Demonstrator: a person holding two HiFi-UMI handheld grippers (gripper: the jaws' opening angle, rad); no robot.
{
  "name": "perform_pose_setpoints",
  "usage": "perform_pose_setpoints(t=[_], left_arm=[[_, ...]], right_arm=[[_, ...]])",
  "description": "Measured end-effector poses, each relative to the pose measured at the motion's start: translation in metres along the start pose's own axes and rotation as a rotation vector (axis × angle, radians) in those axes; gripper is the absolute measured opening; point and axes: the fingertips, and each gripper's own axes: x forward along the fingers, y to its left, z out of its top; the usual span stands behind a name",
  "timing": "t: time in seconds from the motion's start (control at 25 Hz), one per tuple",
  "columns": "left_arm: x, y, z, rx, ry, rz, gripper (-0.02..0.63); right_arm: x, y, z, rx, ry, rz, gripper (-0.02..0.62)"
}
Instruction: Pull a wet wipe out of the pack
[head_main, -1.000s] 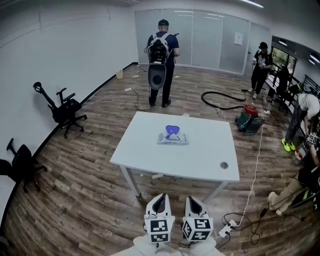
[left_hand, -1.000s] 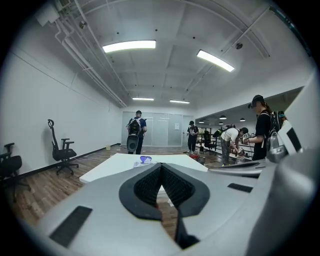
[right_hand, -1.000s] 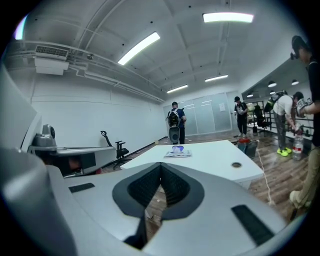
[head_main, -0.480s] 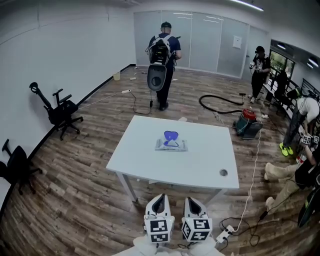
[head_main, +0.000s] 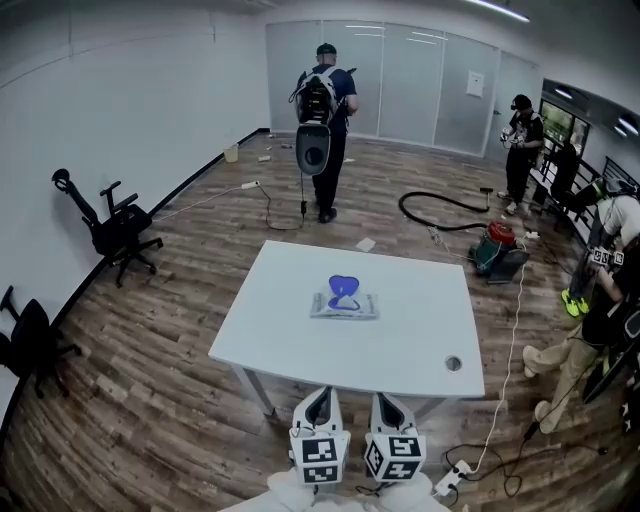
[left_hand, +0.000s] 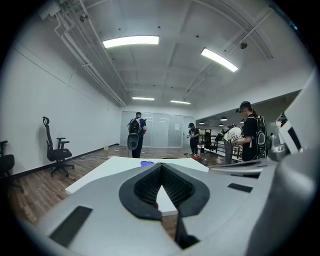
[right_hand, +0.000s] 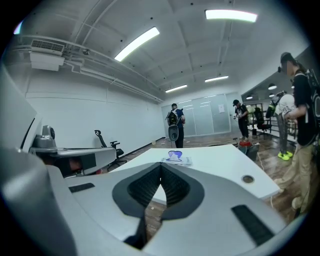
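**Head view:** A white table (head_main: 400, 350) stands on a wood-plank floor. The wet wipe pack (head_main: 345, 306) lies flat near the table's middle, and a blue wipe (head_main: 342, 288) sticks up out of its top. The left gripper (head_main: 319, 393) and the right gripper (head_main: 391, 397) sit side by side at the bottom edge. Both are short of the table's near edge and well apart from the pack. A round cable hole (head_main: 453, 364) sits near the table's near right corner. Beyond the table a person with a backpack (head_main: 322, 100) stands facing away, and 2 office chairs (head_main: 112, 228) stand by the left wall.

**Left gripper view:** The jaws meet at their tips, closed with nothing between them. Past them the table top (left_hand: 110, 167) shows, with the blue wipe (left_hand: 146, 163) just visible above the jaws.

**Right gripper view:** These jaws are likewise closed tip to tip and empty. The pack (right_hand: 176, 160) lies ahead on the table (right_hand: 220, 162), untouched, with the wipe upright on it.
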Motion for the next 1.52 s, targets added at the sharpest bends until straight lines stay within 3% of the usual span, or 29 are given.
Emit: perform_pose_setpoints(t=[0.52, 1.52], left_arm=[[0.066, 0.019, 0.009, 0.004, 0.011, -0.02, -0.005], [0.172, 0.049, 0.022, -0.02, 0.008, -0.041, -0.004]], right_arm=[[0.064, -0.016, 0.019, 0.021, 0.01, -0.013, 0.009], [0.161, -0.038, 0.057, -0.032, 0.012, -0.03, 0.009]])
